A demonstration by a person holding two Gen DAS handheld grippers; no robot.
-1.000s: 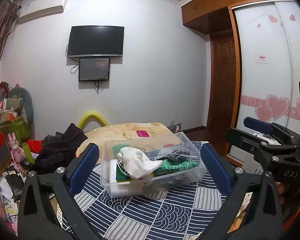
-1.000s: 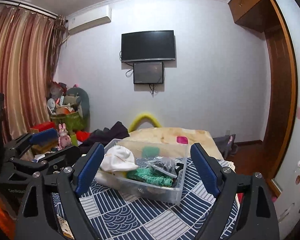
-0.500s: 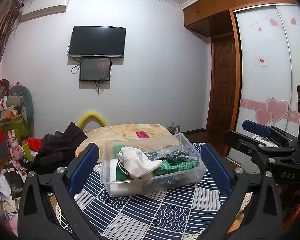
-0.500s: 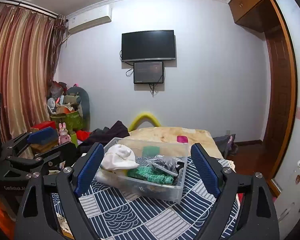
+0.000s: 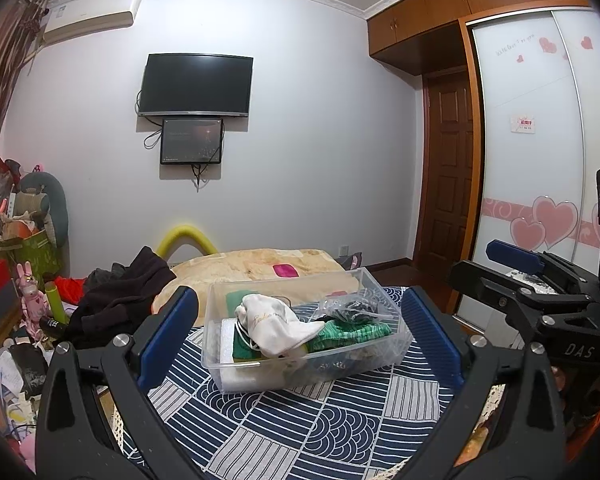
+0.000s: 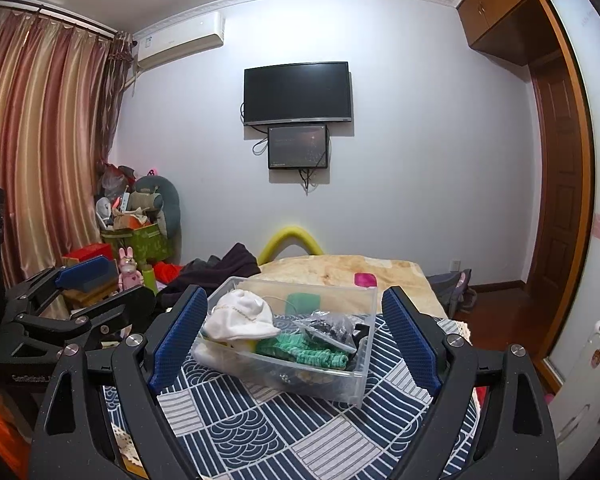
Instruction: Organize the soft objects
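Note:
A clear plastic bin [image 5: 374, 362] [image 6: 342, 388] sits on a navy patterned cloth [image 5: 300, 424] [image 6: 260, 420]. It holds a white cloth pouch [image 5: 276, 322] [image 6: 240, 314], a green knit item [image 5: 352, 332] [image 6: 308, 350], a clear bag of dark bits [image 5: 354, 308] [image 6: 328, 328] and a green sponge [image 5: 238, 300] [image 6: 302, 302]. My left gripper [image 5: 300, 340] is open and empty, held just in front of the bin. My right gripper [image 6: 292, 344] is open and empty, also in front of the bin. Each gripper shows at the edge of the other's view.
Behind the bin lies a beige blanket [image 5: 260, 264] with a pink item [image 5: 285, 270]. A dark clothing heap [image 5: 120, 292] lies to the left. Cluttered boxes and toys [image 6: 132, 248] stand by the curtain. A wardrobe [image 5: 540, 160] and door stand to the right.
Both grippers have shifted slightly; the left view has turned a little to the left and the bin sits marginally lower. Both stay open and nothing in the bin has moved.

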